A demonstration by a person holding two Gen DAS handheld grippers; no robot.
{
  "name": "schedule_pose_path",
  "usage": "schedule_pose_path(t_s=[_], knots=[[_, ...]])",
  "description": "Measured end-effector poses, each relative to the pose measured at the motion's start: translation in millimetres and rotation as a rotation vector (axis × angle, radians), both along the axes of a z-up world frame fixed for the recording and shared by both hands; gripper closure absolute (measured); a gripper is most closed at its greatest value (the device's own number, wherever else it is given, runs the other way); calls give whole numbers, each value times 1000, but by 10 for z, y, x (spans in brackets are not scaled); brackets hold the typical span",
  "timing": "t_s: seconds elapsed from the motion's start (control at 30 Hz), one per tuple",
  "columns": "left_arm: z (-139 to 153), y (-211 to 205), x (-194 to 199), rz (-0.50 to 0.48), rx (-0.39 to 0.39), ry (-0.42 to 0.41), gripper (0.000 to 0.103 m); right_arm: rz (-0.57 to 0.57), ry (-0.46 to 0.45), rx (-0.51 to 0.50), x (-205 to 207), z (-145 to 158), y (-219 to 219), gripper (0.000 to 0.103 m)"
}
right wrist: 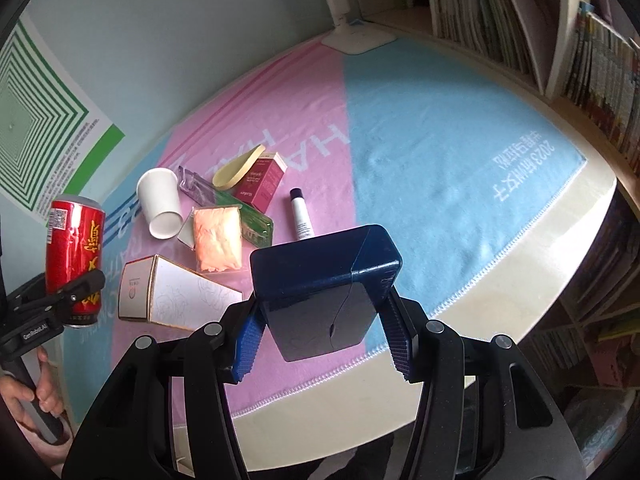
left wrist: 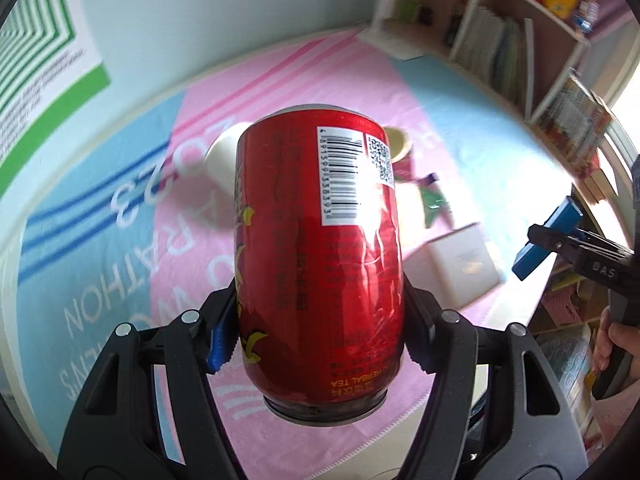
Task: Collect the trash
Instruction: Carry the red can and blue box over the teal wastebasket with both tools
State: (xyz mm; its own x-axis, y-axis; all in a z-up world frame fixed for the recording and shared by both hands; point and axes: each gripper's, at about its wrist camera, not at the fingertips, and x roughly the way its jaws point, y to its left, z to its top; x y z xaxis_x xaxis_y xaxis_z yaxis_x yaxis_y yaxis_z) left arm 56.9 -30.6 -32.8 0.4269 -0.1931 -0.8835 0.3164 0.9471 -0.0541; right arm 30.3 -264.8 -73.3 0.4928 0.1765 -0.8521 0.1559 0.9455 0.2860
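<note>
Left wrist view: the left gripper (left wrist: 320, 344) has its jaws clenched on a red can (left wrist: 320, 256), held lifted above the towel (left wrist: 120, 240) covering the tabletop, barcode side facing the camera. Behind the can a white cup (left wrist: 222, 156) lies blurred on the towel, with a white box (left wrist: 460, 268) nearer the right edge. The right gripper (left wrist: 556, 240) shows at far right, gripping a blue box (left wrist: 546, 236). Right wrist view: the right gripper (right wrist: 324, 328) has its jaws clenched on the blue box (right wrist: 324, 280), raised over the near edge of the tabletop. On the towel (right wrist: 440, 140), toward the left side, lies the remaining trash: the white cup (right wrist: 160, 202) on its side, a peach packet (right wrist: 218, 238), a green wrapper (right wrist: 248, 216), a maroon carton (right wrist: 262, 184), a small tube (right wrist: 301, 216) and the white box (right wrist: 176, 300). The left gripper (right wrist: 76, 292) holds the can (right wrist: 74, 256) upright at the left edge of the tabletop. Bookshelves (right wrist: 520, 20) stand behind the far right corner.
</note>
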Motion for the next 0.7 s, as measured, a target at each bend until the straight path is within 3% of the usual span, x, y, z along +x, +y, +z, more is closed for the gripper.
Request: schedule_pose_path(t_s=[0.33, 0.7], knots=[[241, -708, -394, -227, -6, -50, 39, -177, -41, -7, -688, 137, -489, 49], [144, -1605, -888, -526, 0, -29, 39, -423, -30, -2, -1656, 115, -1043, 49]])
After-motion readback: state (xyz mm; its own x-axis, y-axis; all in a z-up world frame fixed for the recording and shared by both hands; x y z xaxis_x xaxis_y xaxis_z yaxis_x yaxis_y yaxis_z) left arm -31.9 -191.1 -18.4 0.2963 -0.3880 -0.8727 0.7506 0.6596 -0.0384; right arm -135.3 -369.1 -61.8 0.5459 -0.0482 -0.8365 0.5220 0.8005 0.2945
